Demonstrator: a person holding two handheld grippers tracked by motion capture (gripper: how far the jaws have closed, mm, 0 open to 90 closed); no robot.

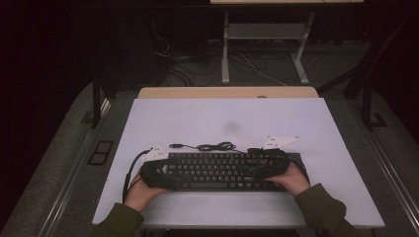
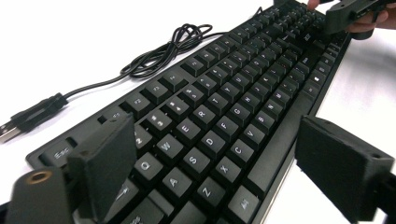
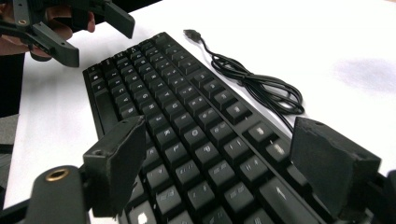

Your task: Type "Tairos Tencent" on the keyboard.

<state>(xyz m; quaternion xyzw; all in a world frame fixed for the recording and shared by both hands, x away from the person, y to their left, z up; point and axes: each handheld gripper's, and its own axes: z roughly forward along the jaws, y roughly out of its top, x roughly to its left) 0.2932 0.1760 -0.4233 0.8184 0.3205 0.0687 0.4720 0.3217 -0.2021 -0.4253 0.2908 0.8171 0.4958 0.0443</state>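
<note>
left claw (image 2: 210, 163) open astride keyboard (image 2: 224, 107) | right claw (image 3: 224, 172) open astride it | Esc legible in left gripper view

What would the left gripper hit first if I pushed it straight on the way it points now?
Most likely the black keyboard itself: the left gripper straddles its near end with jaws open, looking along the key rows. Farther along that line sits the right gripper; depth is hard to judge.

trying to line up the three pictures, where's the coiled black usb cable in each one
High view: the usb cable lies on the white table just behind the keyboard, near the middle.
Left gripper view: upper left, plug at the left edge.
Right gripper view: upper middle to right, beside the keyboard.
Shared landmark: the keyboard's back edge.
</note>
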